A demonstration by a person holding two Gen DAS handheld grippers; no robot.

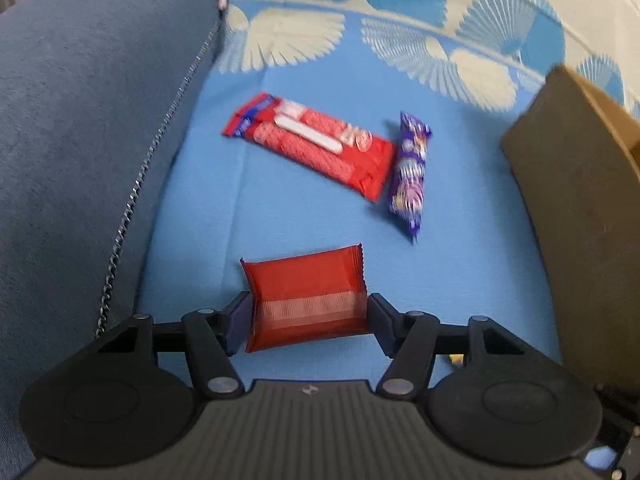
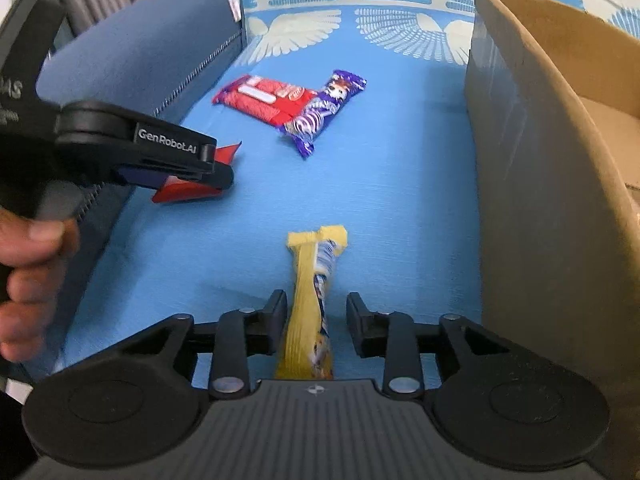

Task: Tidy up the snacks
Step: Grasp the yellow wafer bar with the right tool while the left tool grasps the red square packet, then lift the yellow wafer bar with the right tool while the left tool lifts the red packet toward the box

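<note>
Left claw [image 1: 308, 320] clamps red packet [image 1: 306, 300]; right claw [image 2: 316, 322] gapes around yellow bar [image 2: 312, 304], which may slip toward the box [image 2: 560, 160] at three o'clock.

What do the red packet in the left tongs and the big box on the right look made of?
Red packet: glossy plastic or foil film, judging by its sheen and serrated crimped end. Box: plain brown corrugated cardboard, matte, with a raw edge at the open top.

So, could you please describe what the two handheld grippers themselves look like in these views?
Both are matte black plastic. The left gripper and right gripper each have a ribbed body, two round side discs, silver pivot pins and dark blue pads. From the side, the left gripper carries white "GenRobot.AI" lettering. No cables or sleeves show.
</note>
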